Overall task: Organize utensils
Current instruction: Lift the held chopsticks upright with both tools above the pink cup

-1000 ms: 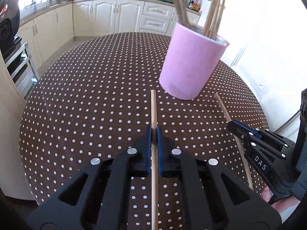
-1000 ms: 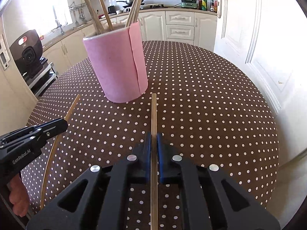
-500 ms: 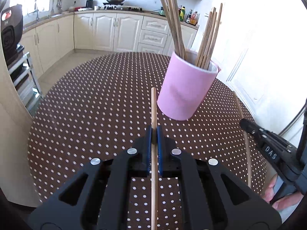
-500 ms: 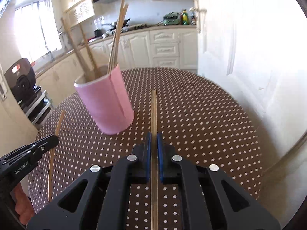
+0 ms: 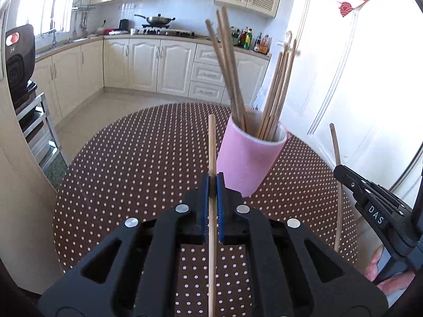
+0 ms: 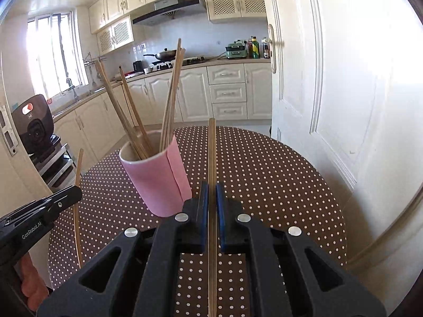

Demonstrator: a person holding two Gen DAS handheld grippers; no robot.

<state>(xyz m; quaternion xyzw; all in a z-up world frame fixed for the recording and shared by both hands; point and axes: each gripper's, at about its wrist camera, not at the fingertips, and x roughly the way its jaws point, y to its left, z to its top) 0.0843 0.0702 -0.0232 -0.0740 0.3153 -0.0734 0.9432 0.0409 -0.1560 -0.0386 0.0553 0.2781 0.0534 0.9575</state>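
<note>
A pink cup [image 5: 248,159] stands on the dotted table and holds several wooden chopsticks [image 5: 230,74]; it also shows in the right wrist view [image 6: 158,179]. My left gripper [image 5: 212,182] is shut on a chopstick [image 5: 211,145], raised to the left of the cup. My right gripper [image 6: 212,190] is shut on another chopstick [image 6: 212,153], raised to the right of the cup. Each gripper shows in the other's view, the right one [image 5: 341,170] and the left one [image 6: 74,192], with its chopstick pointing up.
The round table with a brown white-dotted cloth [image 5: 137,163] stands in a kitchen. A white door [image 6: 330,79] is close on the right. Cream cabinets [image 5: 148,63] run along the back. A black appliance on a metal rack [image 5: 18,60] stands at the left.
Both grippers have lifted their chopsticks off the table and tilted them upward. The cup now sits lower and farther off in both views.
</note>
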